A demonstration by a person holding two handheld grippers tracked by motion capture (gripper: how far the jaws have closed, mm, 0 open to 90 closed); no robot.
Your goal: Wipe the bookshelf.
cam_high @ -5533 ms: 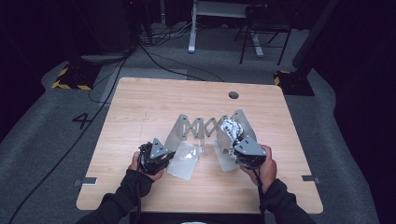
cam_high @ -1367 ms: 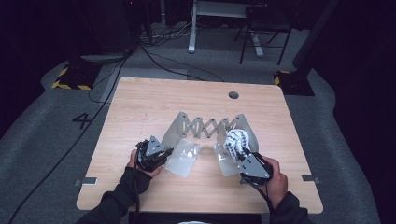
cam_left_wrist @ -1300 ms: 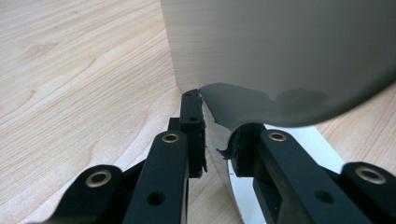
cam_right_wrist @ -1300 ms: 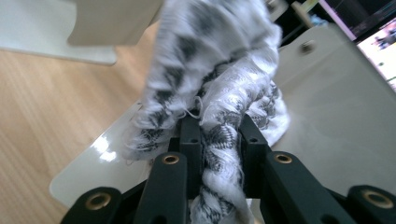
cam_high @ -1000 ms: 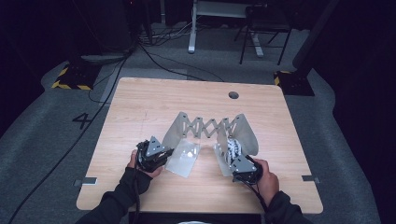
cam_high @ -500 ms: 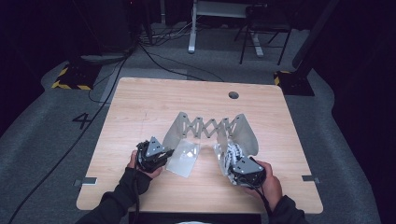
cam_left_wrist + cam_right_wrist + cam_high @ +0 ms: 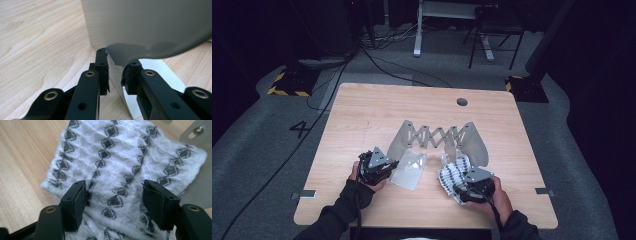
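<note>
A grey folding frame has two panels joined by a scissor link (image 7: 437, 136). My left gripper (image 7: 377, 167) is at its left panel (image 7: 404, 141), shut on that panel's thin grey edge (image 7: 117, 61), which bends between the jaws (image 7: 116, 75). A white knitted cloth (image 7: 451, 175) with dark diamond rows lies on the table in front of the right panel (image 7: 474, 144). My right gripper (image 7: 472, 186) hovers over the cloth (image 7: 120, 157), jaws wide apart (image 7: 115, 195), with cloth under both fingertips (image 7: 77, 192).
A pale glossy flap (image 7: 409, 171) lies flat on the wooden table (image 7: 372, 115) between my two hands. A round cable hole (image 7: 462, 102) sits at the back right. Beyond the table are cables, a desk leg and a chair on grey carpet.
The right gripper and the cloth have come nearer the front edge and slightly left, away from the right panel. The left gripper has stayed at the left panel.
</note>
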